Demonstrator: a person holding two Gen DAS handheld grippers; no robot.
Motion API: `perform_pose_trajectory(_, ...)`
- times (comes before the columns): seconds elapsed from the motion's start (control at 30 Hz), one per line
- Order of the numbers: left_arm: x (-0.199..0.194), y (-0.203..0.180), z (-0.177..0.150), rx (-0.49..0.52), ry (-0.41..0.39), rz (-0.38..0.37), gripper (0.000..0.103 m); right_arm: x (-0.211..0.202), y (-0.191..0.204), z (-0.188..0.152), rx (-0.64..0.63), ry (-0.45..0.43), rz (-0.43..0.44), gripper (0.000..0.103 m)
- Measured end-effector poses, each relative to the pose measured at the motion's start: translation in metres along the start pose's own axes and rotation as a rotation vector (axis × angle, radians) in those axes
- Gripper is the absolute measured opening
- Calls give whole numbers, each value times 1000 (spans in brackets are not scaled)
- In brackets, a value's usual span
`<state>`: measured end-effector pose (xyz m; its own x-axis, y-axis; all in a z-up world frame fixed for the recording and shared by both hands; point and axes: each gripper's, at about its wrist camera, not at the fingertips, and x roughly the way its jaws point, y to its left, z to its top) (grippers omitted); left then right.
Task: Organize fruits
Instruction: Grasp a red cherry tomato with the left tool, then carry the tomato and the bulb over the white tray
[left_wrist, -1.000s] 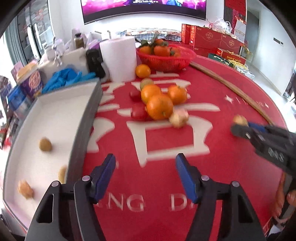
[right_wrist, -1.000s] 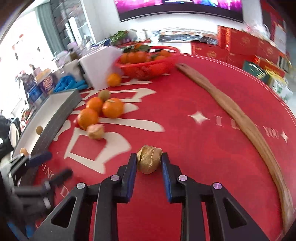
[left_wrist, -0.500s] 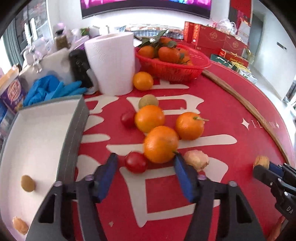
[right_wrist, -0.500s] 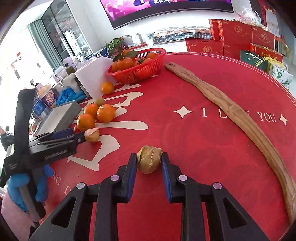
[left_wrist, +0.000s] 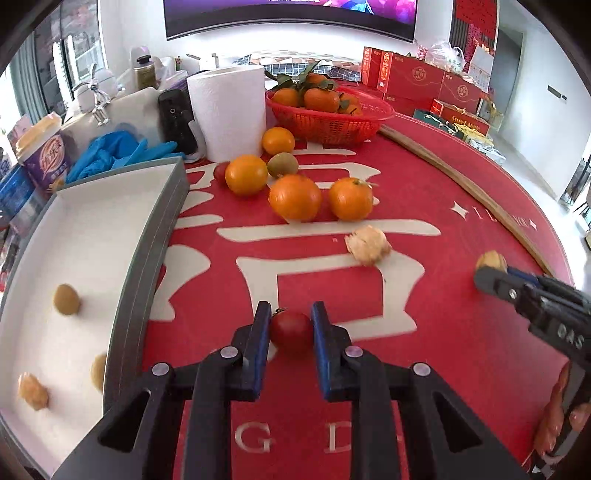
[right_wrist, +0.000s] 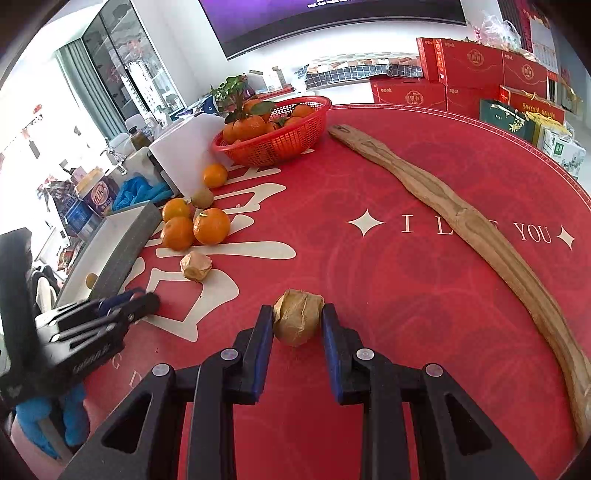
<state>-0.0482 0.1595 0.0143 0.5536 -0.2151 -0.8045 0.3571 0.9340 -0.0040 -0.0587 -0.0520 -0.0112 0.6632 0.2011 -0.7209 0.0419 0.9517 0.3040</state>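
Observation:
My left gripper (left_wrist: 290, 310) has a small red tomato (left_wrist: 290, 332) between its blue pads; the jaws are closing and press on it just above the red tablecloth. My right gripper (right_wrist: 297, 310) is shut on a brown papery husked fruit (right_wrist: 297, 321), low over the cloth. The left wrist view shows that gripper (left_wrist: 491, 275) at the right edge. To my left lies a white tray (left_wrist: 155, 236) with a grey wall, holding several small fruits (left_wrist: 66, 299). Ahead sit three oranges (left_wrist: 295, 197), a kiwi (left_wrist: 282, 165) and another husked fruit (left_wrist: 367, 240).
A red basket (left_wrist: 328, 118) of tangerines and a paper towel roll (left_wrist: 229, 110) stand at the back. One more orange (left_wrist: 278, 140) lies by the basket. A long wooden stick (right_wrist: 461, 218) curves along the table's right side. Blue gloves and bottles crowd the far left.
My left gripper went forward to the tomato beside the oranges, closed on it and drew back with it. The right gripper kept its hold on the husked fruit and hardly moved.

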Motion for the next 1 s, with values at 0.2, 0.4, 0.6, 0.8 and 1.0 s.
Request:
perform_pose_trajectory(0.2,-22,7,-5,-9,-52,10,24,0,5,0,-22,8,-31,28)
perform_pose_trajectory(0.4,-48,34,-3,-70,-122,39,24,0,14,1,-25,27,-17,28)
perform_pose_trajectory(0.6,-61,71,-7,-134,-163,97,24,6,43,7,-70,50,27,28)
perform_pose_trajectory(0.8,-64,113,-22,-211,-160,170,24,15,85,12,-138,69,75,28)
perform_pose_trajectory(1.0,-64,139,-37,-256,-157,212,24,29,132,15,-207,103,131,28)
